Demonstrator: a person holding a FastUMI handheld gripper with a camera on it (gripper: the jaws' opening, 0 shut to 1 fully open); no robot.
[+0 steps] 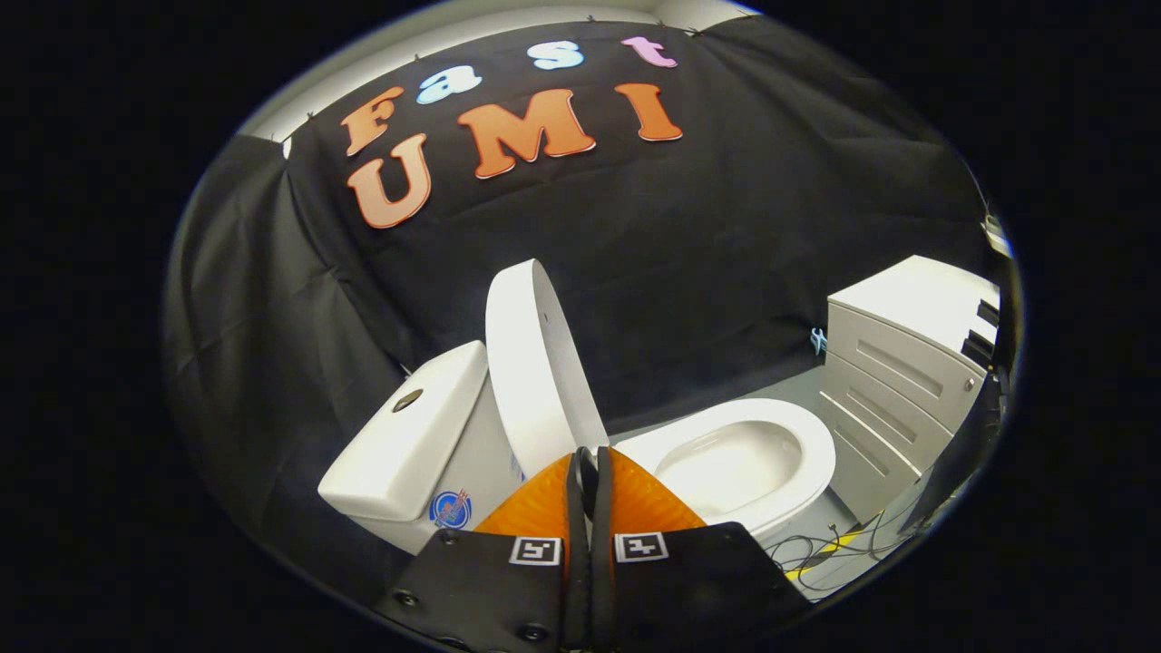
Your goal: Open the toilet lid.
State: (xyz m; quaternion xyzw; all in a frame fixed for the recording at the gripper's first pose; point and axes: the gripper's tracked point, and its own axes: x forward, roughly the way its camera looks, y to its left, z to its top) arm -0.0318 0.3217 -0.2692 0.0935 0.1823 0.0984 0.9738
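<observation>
- At the bottom centre of the frame, the gripper [588, 458] has its two fingers pressed together, only a thin dark slit between them, and nothing is pinched there.
- Each finger carries a small square marker tag on the dark mount behind it, one on either side of the slit.
- Just ahead of the fingertips stands the toilet lid [535, 363], raised and leaning back toward the tank; its lower edge sits right behind the tips, though whether they touch it cannot be told.
- Right of the fingers, in the lower right middle of the frame, the toilet seat [812, 453] lies flat around the open bowl [726, 467].
- Left of the lid, in the lower left, is the tank [408, 435], with a round flush button [407, 400] on its top and a round sticker low on its front.
- Lower right, loose cables [821, 549] trail over the grey floor [775, 385] beside the toilet's base.
- Farther off, at the right of the frame, a white drawer cabinet [898, 372] stands near the bowl.
- Behind everything, black cloth [726, 236] covers the upper half of the frame.
</observation>
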